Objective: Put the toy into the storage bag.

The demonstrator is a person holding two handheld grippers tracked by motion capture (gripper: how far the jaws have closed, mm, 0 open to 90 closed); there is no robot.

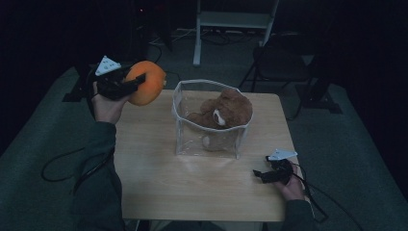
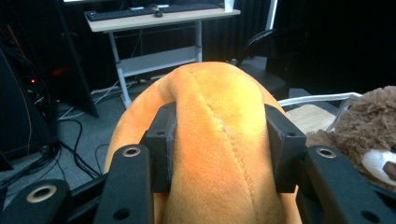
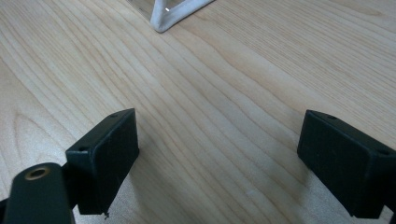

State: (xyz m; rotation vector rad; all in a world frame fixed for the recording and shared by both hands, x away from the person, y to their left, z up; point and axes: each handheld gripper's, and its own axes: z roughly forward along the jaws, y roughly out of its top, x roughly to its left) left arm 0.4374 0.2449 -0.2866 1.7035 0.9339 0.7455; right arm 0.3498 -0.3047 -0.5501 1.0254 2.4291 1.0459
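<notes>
An orange plush toy [image 1: 146, 83], its fabric a paler yellow-orange along the stitched seam, sits between the black jaws of the left gripper [image 1: 126, 83], which carries a pale grey plate. At 3 o'clock of it, a clear bag [image 1: 208, 144] with white edging holds a brown teddy bear [image 1: 225, 111] with a white muzzle. The table [image 1: 192, 187] is light wood with a streaked grain. At 5 o'clock of the bag, the right gripper [image 1: 263, 175] is black.
</notes>
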